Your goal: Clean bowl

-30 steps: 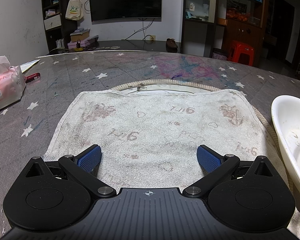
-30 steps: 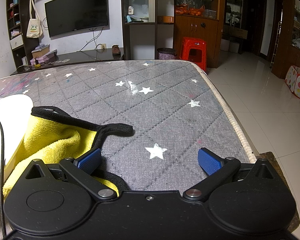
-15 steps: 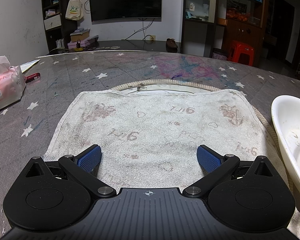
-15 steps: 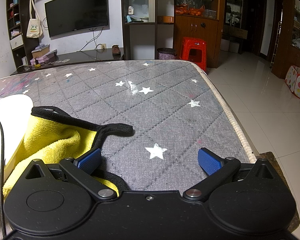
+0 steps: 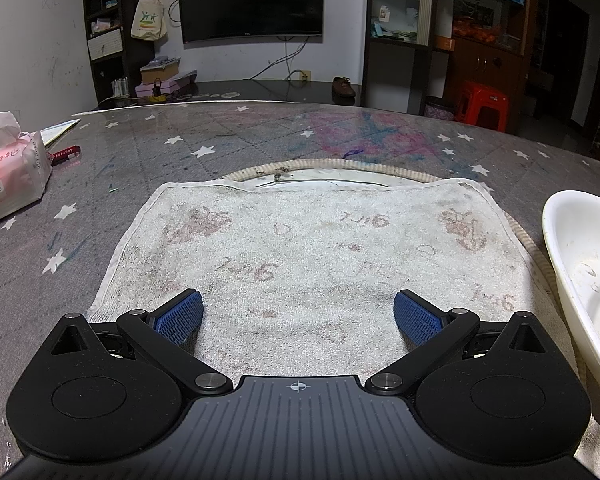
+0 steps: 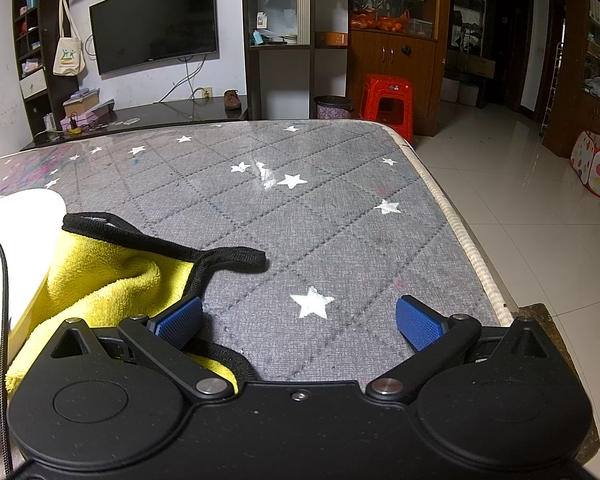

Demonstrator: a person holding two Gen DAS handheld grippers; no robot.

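A white bowl [image 5: 580, 272] with dried specks inside sits at the right edge of the left wrist view; its rim also shows at the left of the right wrist view [image 6: 16, 240]. A yellow cloth with black trim [image 6: 112, 280] lies against the bowl on the grey star-patterned table. My left gripper [image 5: 298, 312] is open and empty, low over a stained white towel [image 5: 308, 248]. My right gripper [image 6: 300, 316] is open and empty; its left finger [image 6: 180, 320] is at the cloth's edge.
A round mat [image 5: 332, 168] lies under the towel. A pink tissue pack [image 5: 8, 172] and a red pen [image 5: 66, 154] lie at the far left. The table's right edge [image 6: 460, 240] drops to the tiled floor. A black cable [image 6: 4, 320] crosses the bowl.
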